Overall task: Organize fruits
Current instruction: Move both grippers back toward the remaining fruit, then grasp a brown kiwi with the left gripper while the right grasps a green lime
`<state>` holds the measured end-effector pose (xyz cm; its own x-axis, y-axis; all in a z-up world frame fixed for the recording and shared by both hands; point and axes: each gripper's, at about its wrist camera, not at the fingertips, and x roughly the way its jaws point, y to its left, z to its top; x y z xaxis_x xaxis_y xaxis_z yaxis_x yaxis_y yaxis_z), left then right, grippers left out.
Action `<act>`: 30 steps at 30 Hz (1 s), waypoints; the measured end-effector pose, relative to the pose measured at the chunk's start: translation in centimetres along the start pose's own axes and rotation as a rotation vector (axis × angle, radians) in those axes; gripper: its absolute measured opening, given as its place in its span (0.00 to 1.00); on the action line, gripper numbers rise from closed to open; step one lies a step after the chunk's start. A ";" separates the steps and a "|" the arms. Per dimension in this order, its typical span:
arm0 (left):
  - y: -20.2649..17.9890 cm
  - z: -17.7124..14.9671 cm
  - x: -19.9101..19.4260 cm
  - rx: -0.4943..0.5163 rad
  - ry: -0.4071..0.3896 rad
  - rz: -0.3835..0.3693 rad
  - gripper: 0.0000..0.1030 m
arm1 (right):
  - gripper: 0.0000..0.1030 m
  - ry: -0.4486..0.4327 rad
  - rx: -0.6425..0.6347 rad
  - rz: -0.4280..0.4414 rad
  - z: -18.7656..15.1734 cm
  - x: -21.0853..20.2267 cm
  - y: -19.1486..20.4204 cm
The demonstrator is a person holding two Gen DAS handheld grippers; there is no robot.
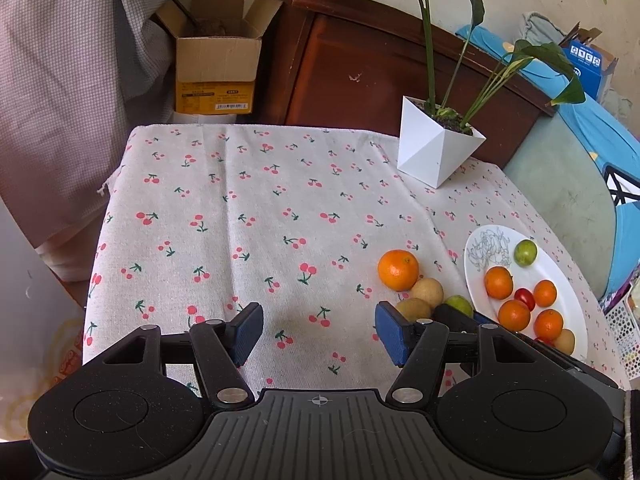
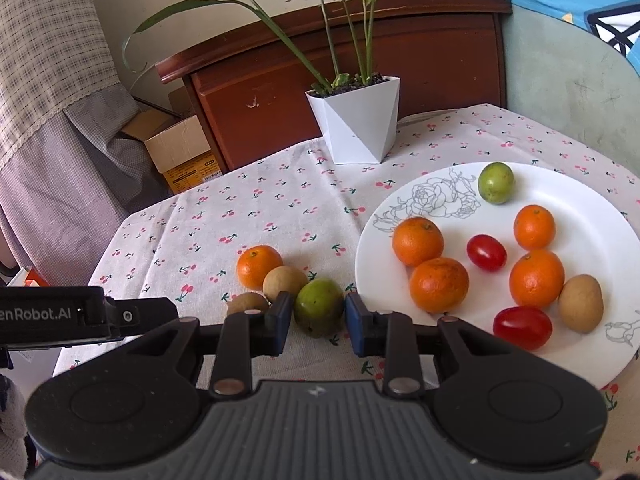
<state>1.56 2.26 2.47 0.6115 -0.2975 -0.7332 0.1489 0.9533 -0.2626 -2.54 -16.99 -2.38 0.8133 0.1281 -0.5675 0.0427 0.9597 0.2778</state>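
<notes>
Setting: cherry-print tablecloth [image 1: 280, 208] over a small table; wooden cabinet and cardboard box [image 1: 216, 64] behind.

Left wrist view, surface: white faceted planter [image 1: 436, 148] at the far right corner; white plate [image 1: 568, 320] at the right edge.
Left wrist view, loose fruit: 1 orange [image 1: 398, 270], 2 tan fruits [image 1: 427, 291] just beside it, 1 green fruit [image 1: 459, 304] partly hidden behind the gripper's right finger.
Left wrist view, plate: 4 oranges, 1 green fruit and a red tomato show; some is blocked by the gripper body.
Left wrist view, left gripper [image 1: 318, 330]: jaws wide, nothing between them, only bare cloth ahead. Loose fruit lies off to its right.

Right wrist view, plate: plate [image 2: 592, 224] holds 4 oranges, 2 tomatoes, 1 green fruit, 1 tan fruit.
Right wrist view, target: loose green fruit [image 2: 319, 307] on the cloth, just left of the plate rim, touching a tan fruit [image 2: 285, 283]; orange [image 2: 259, 266] and a second tan fruit [image 2: 247, 304] beyond and left.
Right wrist view, right gripper [image 2: 317, 322]: jaws parted a little wider than the green fruit, which sits straight ahead at the pad tips, seemingly not yet clamped.

Key relation: green fruit is roundish, no long axis to speak of; centred on the right jaws, so the right hand is plainly nearer.
Judgement: closing here should catch it; risk is the left pad nudging the neighbouring tan fruit.
</notes>
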 end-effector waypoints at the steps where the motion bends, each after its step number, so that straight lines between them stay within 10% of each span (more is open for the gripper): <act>1: -0.1 -0.1 0.1 0.004 0.002 -0.001 0.60 | 0.27 0.002 -0.001 0.001 0.0 0.0 0.0; 22: -4.5 -1.9 1.7 0.143 -0.017 -0.074 0.56 | 0.26 -0.018 0.097 0.009 2.4 -4.5 -2.5; 30: -5.6 -2.4 2.8 0.188 -0.059 -0.077 0.36 | 0.27 0.011 0.098 0.047 3.4 -5.7 -4.2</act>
<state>0.59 -4.09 0.36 0.6364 -0.3713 -0.6761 0.3355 0.9225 -0.1908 -5.32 -22.60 2.34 0.8094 0.1752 -0.5606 0.0617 0.9238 0.3779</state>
